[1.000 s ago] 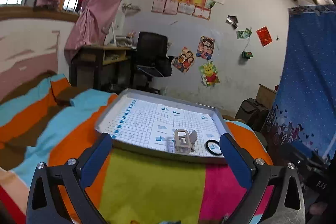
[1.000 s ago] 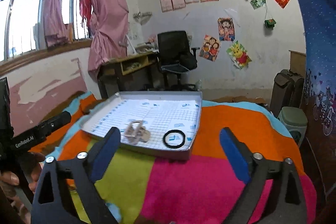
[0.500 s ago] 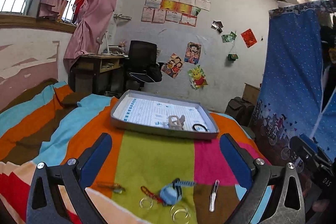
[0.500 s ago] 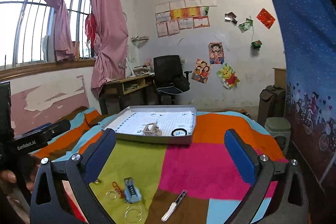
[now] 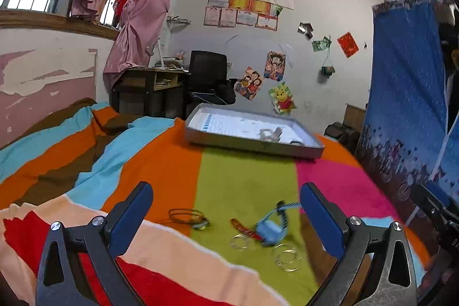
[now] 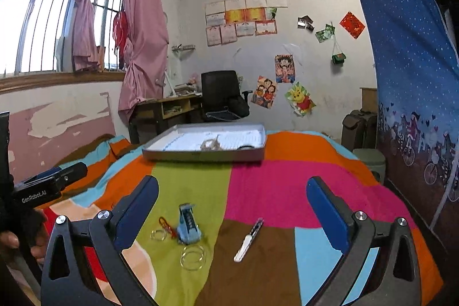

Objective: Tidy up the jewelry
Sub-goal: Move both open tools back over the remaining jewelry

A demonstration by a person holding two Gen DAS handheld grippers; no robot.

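A grey tray (image 5: 252,144) (image 6: 200,154) with a gridded liner lies far off on the striped bedspread; a pale hair claw (image 5: 269,133) (image 6: 210,144) and a black ring (image 6: 246,147) sit inside. Loose pieces lie near me: a blue hair clip (image 5: 271,228) (image 6: 188,225), a red clip (image 5: 243,227) (image 6: 167,223), clear hoops (image 5: 287,255) (image 6: 192,257), a dark wire bangle (image 5: 186,215) and a white slim clip (image 6: 248,240). My left gripper (image 5: 226,220) hovers open above them. My right gripper (image 6: 232,212) is open too, nothing held.
The colourful bedspread (image 6: 272,191) covers the bed. A peeling wall (image 5: 43,82) runs along the left and a blue curtain (image 6: 413,76) hangs on the right. A desk (image 6: 166,108) and black chair (image 6: 221,96) stand beyond the bed. A hand (image 6: 17,234) holds the left tool.
Both grippers have pulled back from the tray toward the near end of the bed. The tray now looks small and far, and the loose jewelry has come into view below.
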